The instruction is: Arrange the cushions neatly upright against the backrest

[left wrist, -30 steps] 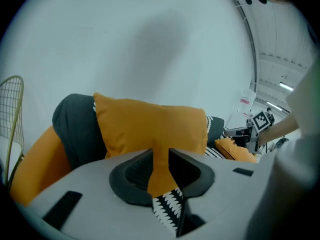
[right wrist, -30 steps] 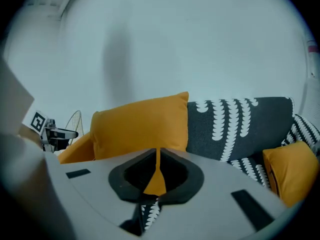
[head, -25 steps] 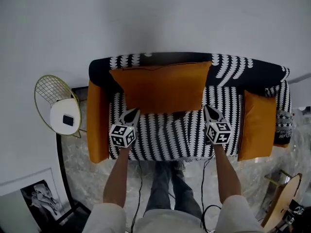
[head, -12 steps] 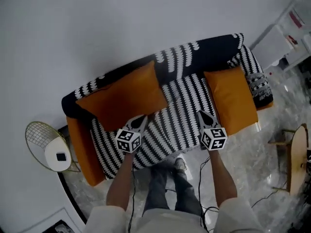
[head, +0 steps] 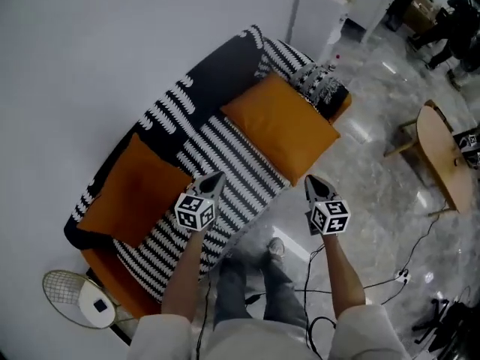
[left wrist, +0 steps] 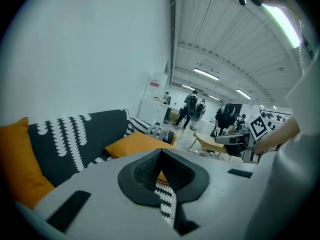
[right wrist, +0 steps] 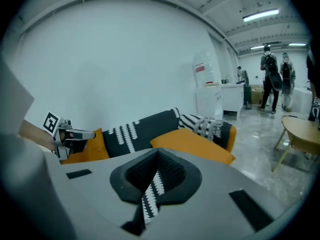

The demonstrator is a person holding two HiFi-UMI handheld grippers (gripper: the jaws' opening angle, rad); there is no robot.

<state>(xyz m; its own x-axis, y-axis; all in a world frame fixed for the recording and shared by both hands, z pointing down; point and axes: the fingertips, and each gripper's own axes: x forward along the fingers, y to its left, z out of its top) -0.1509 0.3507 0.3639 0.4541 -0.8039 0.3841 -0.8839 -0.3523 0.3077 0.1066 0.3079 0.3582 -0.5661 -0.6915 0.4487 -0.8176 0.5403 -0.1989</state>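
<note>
You're holding left tongs (head: 213, 181) and right tongs (head: 314, 184) clenched, both empty, near front of black-and-white patterned sofa (head: 232, 163). Big orange fabric cushion (head: 131, 193) is leaning on backrest (head: 217, 70), looking done. Second orange square cushion (head: 281, 126) is lying flat by far armrest (head: 324, 88), so probably needing standing up next; tongs must open first.

Sofa (head: 232, 163) black with white scalloped stripes over orange base, left cushion (head: 131, 193) and right cushion (head: 281, 126) plain orange, floor (head: 375, 201) grey marble, wall (head: 112, 43) white.
</note>
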